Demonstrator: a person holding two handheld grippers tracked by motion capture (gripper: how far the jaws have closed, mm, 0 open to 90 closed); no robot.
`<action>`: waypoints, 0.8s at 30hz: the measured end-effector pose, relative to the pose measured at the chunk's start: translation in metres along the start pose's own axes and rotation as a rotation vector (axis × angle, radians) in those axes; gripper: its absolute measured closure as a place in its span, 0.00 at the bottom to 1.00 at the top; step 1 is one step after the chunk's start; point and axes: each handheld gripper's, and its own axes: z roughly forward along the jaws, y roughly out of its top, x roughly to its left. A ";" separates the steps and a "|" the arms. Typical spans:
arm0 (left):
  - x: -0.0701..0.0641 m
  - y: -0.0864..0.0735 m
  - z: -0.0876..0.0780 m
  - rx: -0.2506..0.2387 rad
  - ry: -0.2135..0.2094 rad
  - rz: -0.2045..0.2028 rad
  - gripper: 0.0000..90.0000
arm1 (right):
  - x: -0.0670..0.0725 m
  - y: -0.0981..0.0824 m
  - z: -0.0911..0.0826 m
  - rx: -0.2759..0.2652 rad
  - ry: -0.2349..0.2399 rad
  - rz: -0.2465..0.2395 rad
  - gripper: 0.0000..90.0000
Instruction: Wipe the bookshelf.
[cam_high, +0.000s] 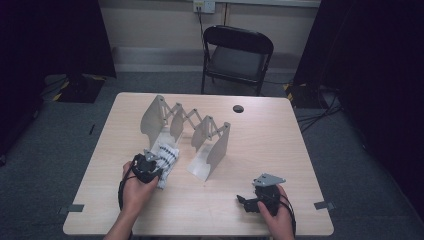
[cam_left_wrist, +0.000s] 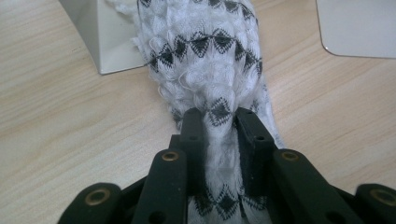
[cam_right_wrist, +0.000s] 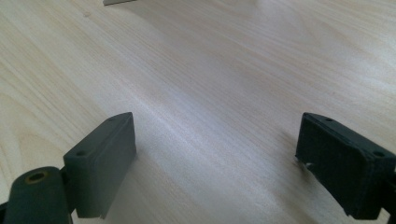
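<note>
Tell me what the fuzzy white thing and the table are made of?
The white cloth with black diamonds looks like knitted yarn, soft and matte: you can see curly loops and loose fibres. The left gripper pinches it between its fingers. The table looks like pale wood or a wood-look laminate, smooth with a slight sheen; the streaky grain lines hint at wood, but it could be printed.
</note>
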 end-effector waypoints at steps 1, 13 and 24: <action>0.001 0.000 0.000 -0.011 -0.014 -0.026 0.84 | 0.000 0.000 0.000 0.000 0.000 0.000 0.13; 0.022 0.013 -0.008 -0.081 0.014 -0.152 0.84 | 0.000 0.000 0.000 0.000 0.000 -0.001 0.13; 0.025 0.025 0.025 -0.068 0.037 -0.119 0.81 | 0.000 0.001 0.001 0.000 0.002 -0.003 0.13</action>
